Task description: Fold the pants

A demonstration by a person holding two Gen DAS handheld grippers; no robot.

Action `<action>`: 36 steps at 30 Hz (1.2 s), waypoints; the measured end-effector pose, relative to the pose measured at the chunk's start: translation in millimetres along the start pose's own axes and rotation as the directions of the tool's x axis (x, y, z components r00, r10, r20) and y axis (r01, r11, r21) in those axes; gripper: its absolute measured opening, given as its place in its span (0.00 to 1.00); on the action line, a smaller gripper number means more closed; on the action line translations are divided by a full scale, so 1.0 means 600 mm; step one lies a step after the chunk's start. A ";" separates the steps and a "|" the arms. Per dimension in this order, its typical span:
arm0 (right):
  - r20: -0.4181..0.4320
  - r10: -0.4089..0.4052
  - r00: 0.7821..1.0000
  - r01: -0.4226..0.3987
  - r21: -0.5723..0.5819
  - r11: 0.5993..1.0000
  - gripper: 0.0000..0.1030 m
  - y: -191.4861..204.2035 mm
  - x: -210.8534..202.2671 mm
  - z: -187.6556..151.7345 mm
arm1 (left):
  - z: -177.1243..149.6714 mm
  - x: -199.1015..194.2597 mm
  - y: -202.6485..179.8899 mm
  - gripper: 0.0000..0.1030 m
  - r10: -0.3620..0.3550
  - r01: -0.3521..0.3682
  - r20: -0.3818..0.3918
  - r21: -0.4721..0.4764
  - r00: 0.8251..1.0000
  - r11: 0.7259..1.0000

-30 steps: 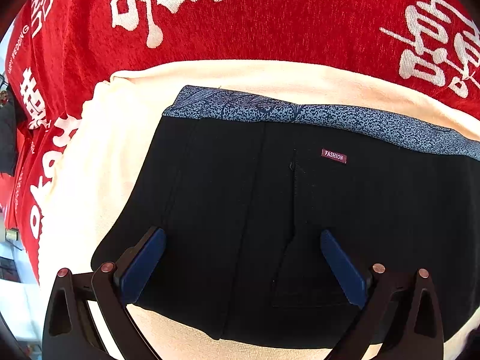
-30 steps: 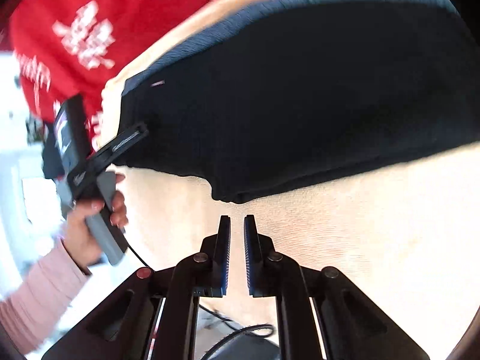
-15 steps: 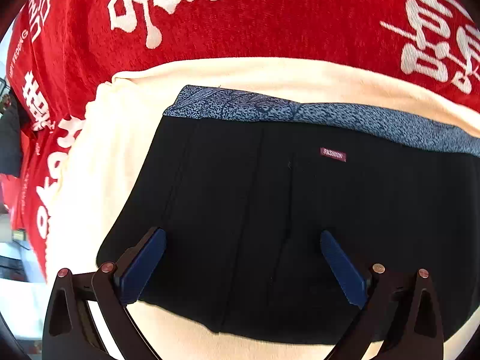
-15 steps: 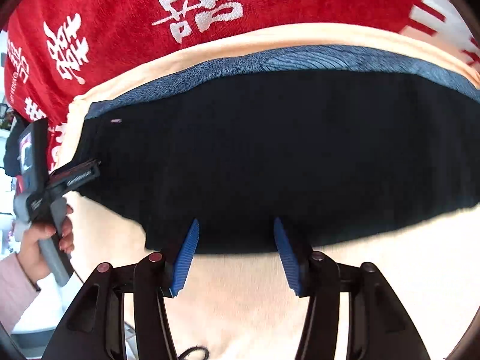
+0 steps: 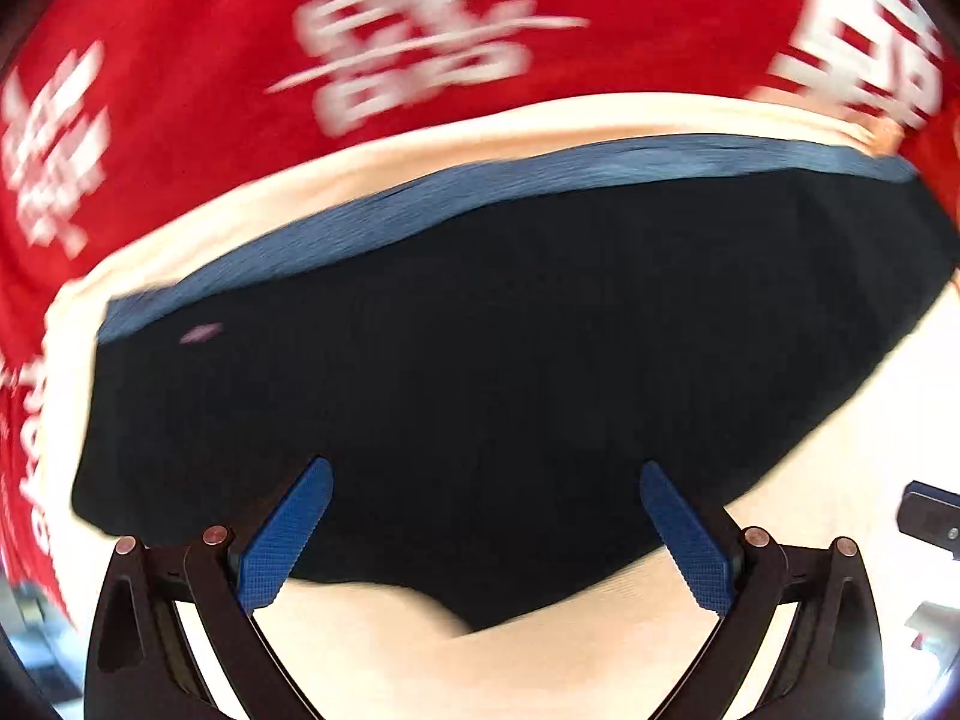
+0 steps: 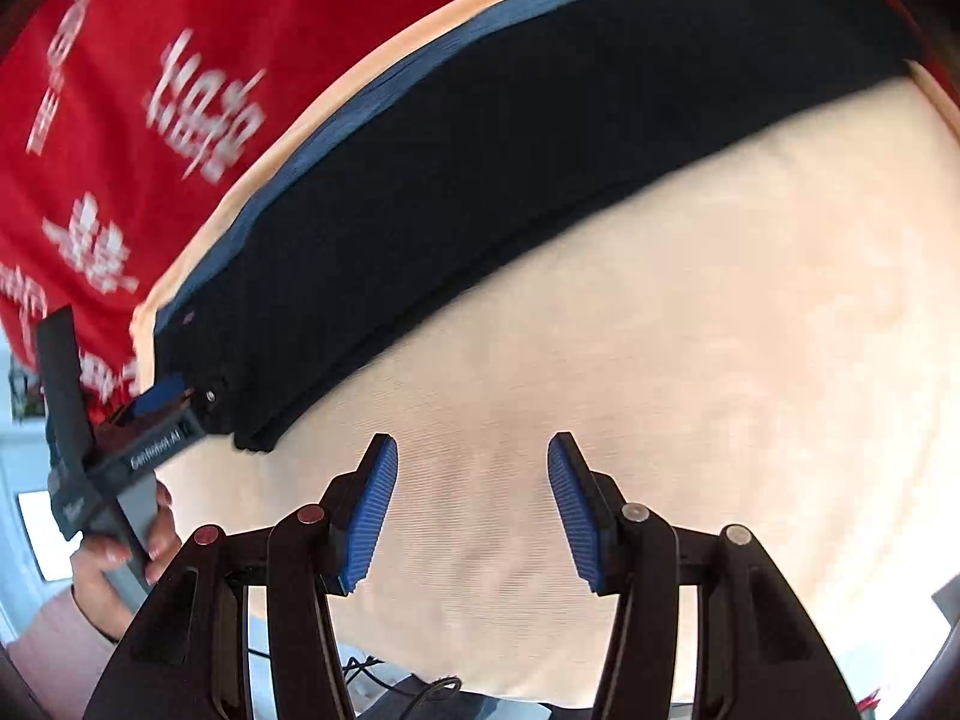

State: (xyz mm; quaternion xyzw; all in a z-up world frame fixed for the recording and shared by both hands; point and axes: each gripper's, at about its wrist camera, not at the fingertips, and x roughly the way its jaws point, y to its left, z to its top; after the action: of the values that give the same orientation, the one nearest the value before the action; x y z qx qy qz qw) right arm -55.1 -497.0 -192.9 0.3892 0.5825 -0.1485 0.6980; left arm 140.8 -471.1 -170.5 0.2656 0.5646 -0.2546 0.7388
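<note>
Folded black pants [image 5: 480, 372] with a blue-grey waistband [image 5: 540, 180] lie on a cream cloth [image 5: 372, 630]. My left gripper [image 5: 486, 492] is open, its blue pads over the pants' near edge. In the right wrist view the pants [image 6: 510, 168] run as a band across the upper frame. My right gripper [image 6: 474, 480] is open and empty over bare cream cloth [image 6: 660, 360], short of the pants. The left gripper [image 6: 162, 408] shows there at the pants' left end, held by a hand [image 6: 120, 564].
A red cloth with white characters [image 5: 420, 30] lies beyond the cream cloth, also in the right wrist view [image 6: 120, 120]. A dark device part [image 5: 930, 513] shows at the right edge. Cables [image 6: 420, 684] hang below the near edge.
The left gripper has swung right along the pants, so the waistband label now sits far left; the view is blurred. The right gripper opened from shut and has pulled back off the pants.
</note>
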 end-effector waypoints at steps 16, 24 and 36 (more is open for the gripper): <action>0.273 -0.156 0.949 0.091 0.237 0.967 0.53 -0.239 -0.132 0.169 | 0.123 0.059 -0.247 1.00 0.041 -0.041 -0.016 0.020 0.999 0.999; 0.337 -0.138 0.931 0.005 0.367 0.930 0.10 -0.325 -0.142 0.252 | 0.116 0.059 -0.266 1.00 0.062 -0.061 0.020 -0.022 0.998 0.998; 0.352 -0.092 0.931 -0.046 0.365 0.930 0.43 -0.344 -0.137 0.208 | 0.147 0.061 -0.318 1.00 0.135 -0.136 0.028 0.017 0.990 0.991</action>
State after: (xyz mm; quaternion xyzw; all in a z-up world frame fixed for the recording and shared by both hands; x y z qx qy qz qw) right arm -127.4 -741.6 -190.6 0.4713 0.4098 -0.3324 0.7067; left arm 81.8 -673.1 -206.6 0.3070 0.5329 -0.2126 0.7593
